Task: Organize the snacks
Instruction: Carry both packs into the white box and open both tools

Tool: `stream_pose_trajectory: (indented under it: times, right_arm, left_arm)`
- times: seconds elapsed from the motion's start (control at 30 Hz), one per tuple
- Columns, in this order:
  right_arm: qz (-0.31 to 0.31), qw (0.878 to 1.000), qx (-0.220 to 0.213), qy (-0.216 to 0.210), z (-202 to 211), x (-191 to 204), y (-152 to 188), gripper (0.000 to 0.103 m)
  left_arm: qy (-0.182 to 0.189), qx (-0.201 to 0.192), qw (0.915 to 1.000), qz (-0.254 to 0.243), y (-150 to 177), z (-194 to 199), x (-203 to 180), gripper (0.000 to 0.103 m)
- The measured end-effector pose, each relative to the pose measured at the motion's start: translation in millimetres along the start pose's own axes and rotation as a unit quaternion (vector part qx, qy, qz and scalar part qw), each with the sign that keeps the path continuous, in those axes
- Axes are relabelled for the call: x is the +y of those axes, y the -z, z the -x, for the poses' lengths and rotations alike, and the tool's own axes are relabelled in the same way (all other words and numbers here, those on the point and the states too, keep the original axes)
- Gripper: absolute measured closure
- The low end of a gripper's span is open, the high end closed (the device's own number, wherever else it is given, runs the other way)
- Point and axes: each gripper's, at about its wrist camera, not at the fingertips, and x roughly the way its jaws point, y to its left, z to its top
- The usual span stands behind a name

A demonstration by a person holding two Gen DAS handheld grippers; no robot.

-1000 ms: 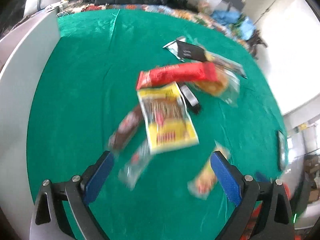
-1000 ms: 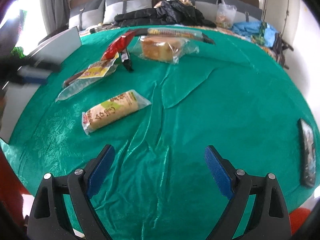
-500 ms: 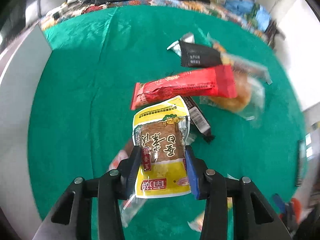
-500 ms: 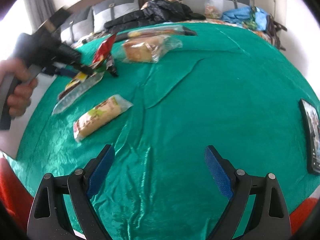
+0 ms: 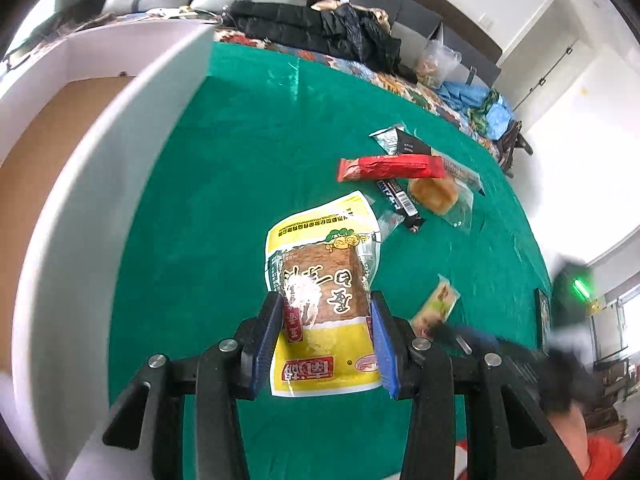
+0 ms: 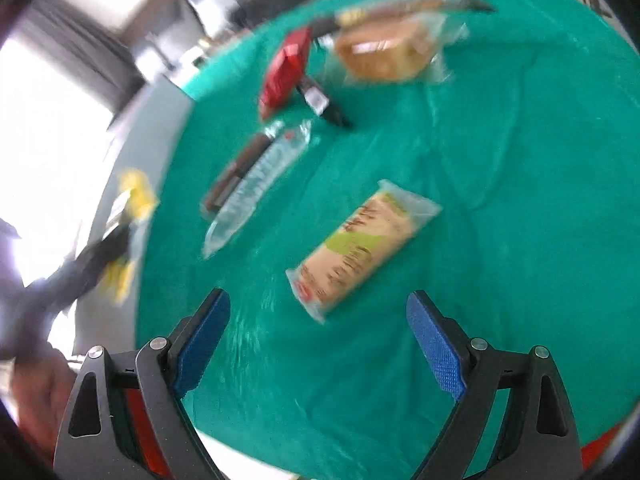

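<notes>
My left gripper (image 5: 325, 332) is shut on a yellow snack packet (image 5: 320, 300) and holds it above the green tablecloth (image 5: 224, 200), to the right of a white cardboard box (image 5: 92, 184). My right gripper (image 6: 318, 338) is open and empty, just in front of a tan and green roll packet (image 6: 360, 246), also in the left wrist view (image 5: 436, 306). Farther off lie a red packet (image 6: 286, 70), a wrapped bread bun (image 6: 386, 52), a black bar (image 6: 322, 106), a clear packet (image 6: 256, 184) and a brown bar (image 6: 236, 170).
The box stands open at the table's left side with a brown floor (image 5: 36, 148). A black-and-silver packet (image 5: 400, 142) lies at the far side. A phone (image 5: 544, 316) lies near the right table edge. A sofa with dark clothes (image 5: 320, 28) is behind.
My left gripper has shut on the yellow packet, lifted it and carried it left towards the box. My right gripper has moved forward and down over the roll packet.
</notes>
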Motion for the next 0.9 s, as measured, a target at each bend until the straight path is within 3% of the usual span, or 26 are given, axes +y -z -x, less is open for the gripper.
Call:
stream_pose_trajectory:
  times: [0.1,0.17,0.27,0.43,0.53,0.6,0.7,0.83,0.9]
  right_arm:
    - [-0.005,0.997,-0.006,0.079,-22.1,16.3,-15.6,0.015]
    - [0.015,0.99,-0.02,0.14,-25.9,25.9,-17.8,0.058]
    - [0.019,0.991,-0.017,0.134,-20.3,24.2,-12.7,0.064]
    - [-0.008,0.997,-0.025,0.07,10.8,5.8,-9.0,0.064]
    - [0.019,0.999,-0.041,0.025,39.7,34.6,-20.8,0.064]
    - [0.054,0.997,-0.054,-0.016,60.2,72.3,-33.8,0.064]
    - [0.114,0.988,-0.064,-0.086,78.3,150.8,-44.2,0.064]
    - [0.202,0.964,-0.058,-0.164,75.9,253.7,-41.4,0.064]
    - [0.243,0.951,-0.061,-0.18,65.2,298.2,-36.5,0.062]
  left_arm:
    - [-0.011,-0.015,0.9998,-0.002,13.6,8.6,6.8,0.06]
    - [-0.02,-0.022,0.9995,-0.008,25.8,17.9,10.2,0.06]
    - [-0.016,-0.033,0.9993,-0.012,36.4,29.2,13.4,0.06]
    - [0.045,-0.052,0.9971,0.032,30.3,56.7,33.0,0.06]
    - [0.045,-0.079,0.9945,0.052,11.2,82.9,52.8,0.06]
    - [0.023,-0.099,0.9932,0.057,-2.4,102.8,70.0,0.06]
    - [-0.046,-0.127,0.9889,0.061,-20.4,132.4,102.6,0.06]
    - [-0.146,-0.144,0.9763,0.071,-34.8,155.2,147.3,0.058]
    - [-0.184,-0.146,0.9687,0.079,-36.1,158.9,164.4,0.047]
